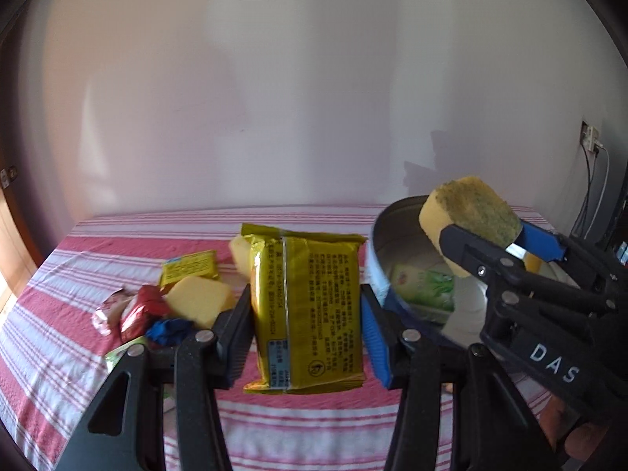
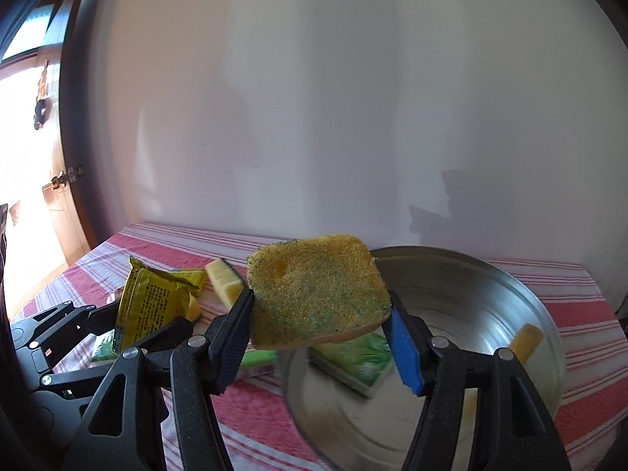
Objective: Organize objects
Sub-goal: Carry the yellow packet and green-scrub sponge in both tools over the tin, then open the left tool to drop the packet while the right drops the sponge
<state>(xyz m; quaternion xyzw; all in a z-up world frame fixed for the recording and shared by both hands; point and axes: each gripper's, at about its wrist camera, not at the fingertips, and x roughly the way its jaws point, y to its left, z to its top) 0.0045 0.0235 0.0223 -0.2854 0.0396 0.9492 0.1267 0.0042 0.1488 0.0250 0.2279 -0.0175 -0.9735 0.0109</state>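
My left hand-held gripper (image 1: 306, 314) is clamped on a yellow snack packet (image 1: 308, 310), one black pad and one blue pad pressing its two long sides. The packet stands upright between them, its printed back toward me, lifted clear of the striped cloth (image 1: 274, 424) that covers the bench.

My right hand-held gripper (image 2: 320, 322) holds a yellow sponge (image 2: 318, 294) with a green-flecked scouring face. The sponge sits across the jaws, gripped at its two short ends, and hangs above the near rim of a round metal basin (image 2: 522, 286). From the left camera the same sponge (image 1: 471, 212) shows tilted over the basin's (image 1: 378, 235) left edge.

Inside the basin lies a green packet (image 2: 353, 357) on the bottom, and a thin yellow piece (image 2: 526, 339) leans near the right wall, partly hidden behind my gripper's finger.

On the cloth to the left of the basin a small pile remains. A plain yellow sponge block (image 1: 200, 300) lies in front, a smaller yellow packet (image 1: 190, 265) behind it, and another pale yellow block (image 1: 239, 253) peeks out just behind the packet I am holding. Beside them sit wrapped sweets: a red one (image 1: 139, 312), a pale pink one (image 1: 108, 312) and a blue one (image 1: 168, 331), all touching or nearly so. A green wrapper edge (image 1: 121, 353) shows beneath my left finger.

The two grippers are close together, the left one's packet just beside the basin's outer wall.
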